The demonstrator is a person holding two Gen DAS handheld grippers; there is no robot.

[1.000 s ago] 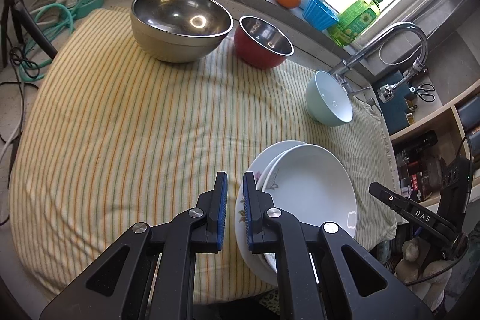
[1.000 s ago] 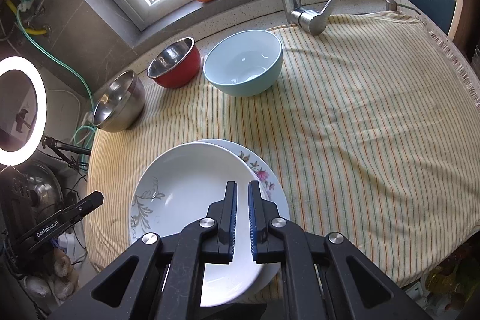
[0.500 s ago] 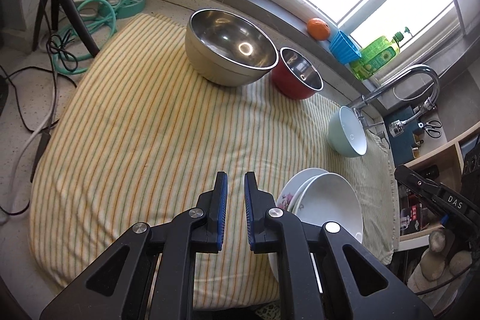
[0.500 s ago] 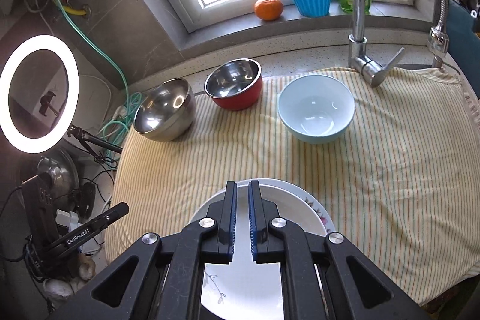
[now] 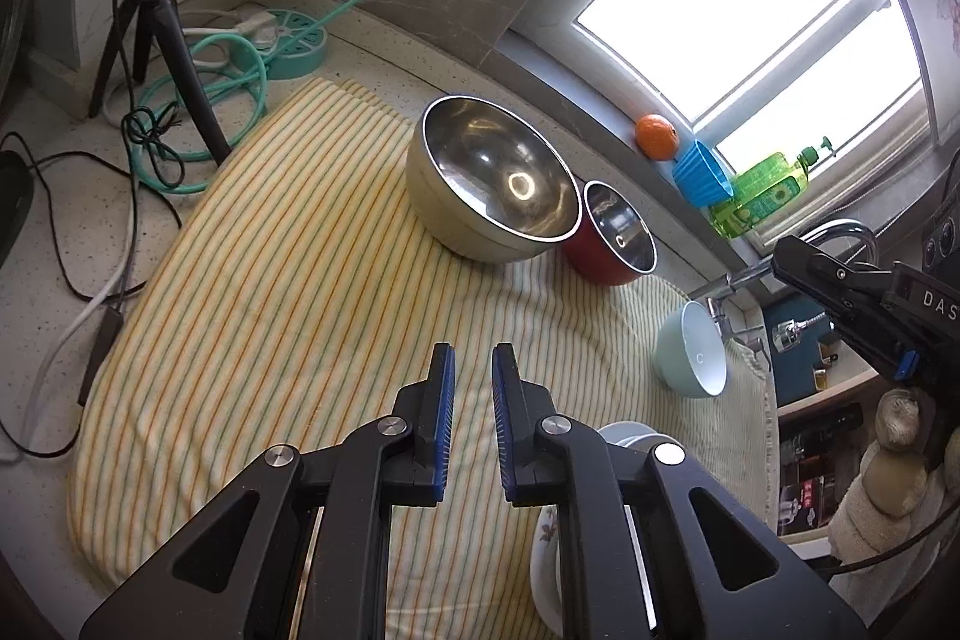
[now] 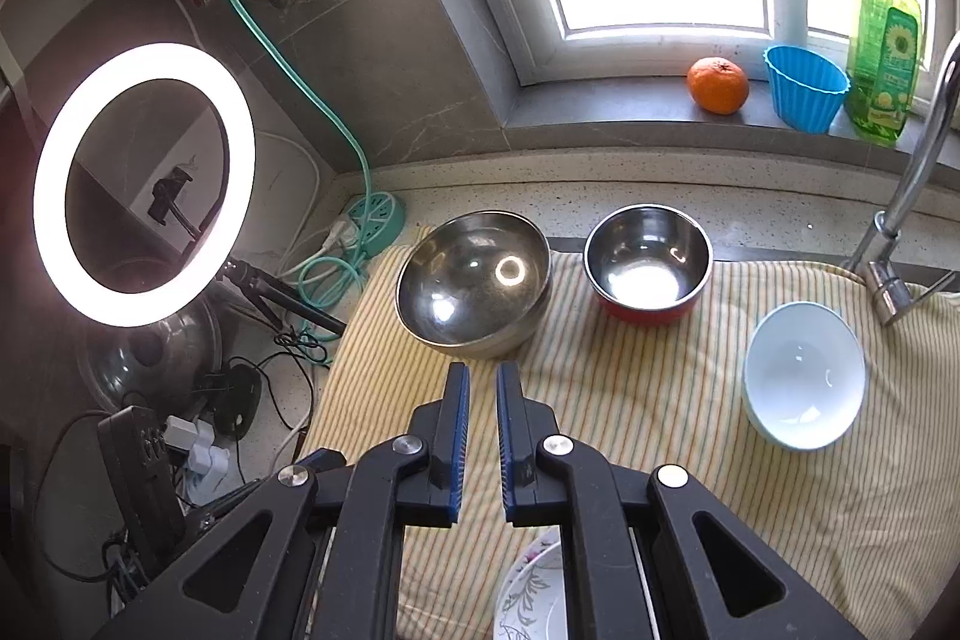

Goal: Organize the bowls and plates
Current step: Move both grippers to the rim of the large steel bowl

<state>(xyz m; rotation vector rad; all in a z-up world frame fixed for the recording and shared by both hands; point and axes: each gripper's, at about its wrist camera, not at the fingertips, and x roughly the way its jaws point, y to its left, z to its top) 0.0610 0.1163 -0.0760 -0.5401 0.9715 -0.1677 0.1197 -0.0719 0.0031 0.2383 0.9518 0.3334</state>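
Note:
A large steel bowl (image 5: 498, 187) (image 6: 474, 280), a red bowl with steel inside (image 5: 618, 235) (image 6: 648, 262) and a pale blue bowl (image 5: 693, 352) (image 6: 804, 379) stand on a yellow striped cloth (image 5: 270, 316) (image 6: 660, 418). Two stacked white floral plates (image 5: 549, 538) (image 6: 531, 592) lie at the cloth's near edge, mostly hidden under the gripper bodies. My left gripper (image 5: 471, 364) is empty, jaws a narrow gap apart, above the cloth. My right gripper (image 6: 482, 382) is the same, just in front of the steel bowl. The right gripper also shows in the left wrist view (image 5: 852, 304).
A faucet (image 6: 912, 196) rises at the cloth's right. An orange (image 6: 717, 85), a blue cup (image 6: 804, 85) and a green soap bottle (image 6: 885, 40) sit on the windowsill. A ring light (image 6: 141, 184) on a tripod (image 5: 162, 40), cables and a teal power strip (image 6: 375, 214) crowd the left.
Both grippers have pulled back and risen away from the stacked plates, which now lie under the gripper bodies. The views now point farther toward the bowls and the wall. Jaws stay nearly closed.

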